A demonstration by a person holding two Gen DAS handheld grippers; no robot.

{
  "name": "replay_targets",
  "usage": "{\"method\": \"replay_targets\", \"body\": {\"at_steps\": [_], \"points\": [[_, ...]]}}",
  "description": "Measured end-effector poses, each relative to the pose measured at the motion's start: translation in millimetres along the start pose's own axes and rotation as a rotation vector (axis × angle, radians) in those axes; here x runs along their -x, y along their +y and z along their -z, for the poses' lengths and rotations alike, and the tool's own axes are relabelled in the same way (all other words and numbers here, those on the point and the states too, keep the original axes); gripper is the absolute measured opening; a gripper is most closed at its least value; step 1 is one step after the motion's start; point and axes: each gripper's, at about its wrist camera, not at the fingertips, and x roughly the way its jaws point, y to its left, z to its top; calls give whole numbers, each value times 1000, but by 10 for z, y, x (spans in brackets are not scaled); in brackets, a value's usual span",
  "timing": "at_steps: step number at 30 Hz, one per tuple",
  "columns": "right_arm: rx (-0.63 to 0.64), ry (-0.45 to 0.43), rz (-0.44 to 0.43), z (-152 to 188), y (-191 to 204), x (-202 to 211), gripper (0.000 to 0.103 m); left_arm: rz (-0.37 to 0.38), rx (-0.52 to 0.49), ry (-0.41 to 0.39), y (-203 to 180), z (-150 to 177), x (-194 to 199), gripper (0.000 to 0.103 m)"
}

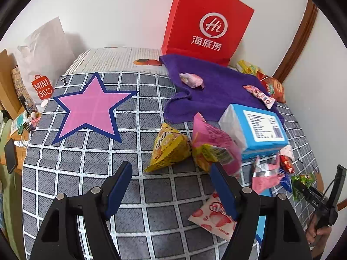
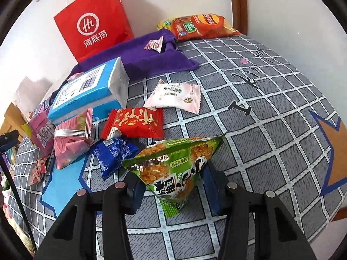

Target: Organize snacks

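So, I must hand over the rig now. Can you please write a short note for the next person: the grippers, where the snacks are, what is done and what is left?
Left hand-held gripper: open, empty, pointing at the yellow triangular pack.
Right hand-held gripper: green pack between its fingers; a firm grip is not certain.
Snacks: the red pack, blue pack and pink packs lie mixed beside the blue box; a few lie on the purple cloth.
Done: no sorted group is visible.
Left: nearly all the sorting.
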Motion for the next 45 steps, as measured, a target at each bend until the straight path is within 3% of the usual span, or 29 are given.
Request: {"method": "replay_targets", "body": {"at_steps": [7, 8, 13, 19, 22, 25, 27, 29, 33, 45], "points": [[65, 4, 15, -11, 32, -51, 48, -49, -12, -6, 77, -116, -217, 73], [73, 12, 35, -6, 37, -78, 44, -56, -13, 4, 95, -126, -272, 73], [136, -11, 85, 18, 117, -91, 43, -44, -36, 29, 104, -157, -443, 73], [105, -6, 45, -51, 57, -114, 45, -37, -77, 57, 1, -213, -656, 72], [61, -4, 2, -75, -10, -103, 47, -31, -84, 68, -30, -221, -719, 69], [6, -7, -32, -113, -79, -96, 47, -8, -86, 72, -46, -216, -748, 55], [-11, -14, -35, -130, -101, -90, 44, 20, -76, 73, -42, -217, -739, 44], [-7, -13, -25, -138, -96, -83, 38, 10, -72, 67, -40, -213, -719, 43], [14, -26, -20, -138, -58, -10, 37, 5, -63, 61, -16, -191, -641, 39], [61, -114, -67, -191, 157, 527, 37, -16, -29, -14, 114, -122, -65, 38]]}}
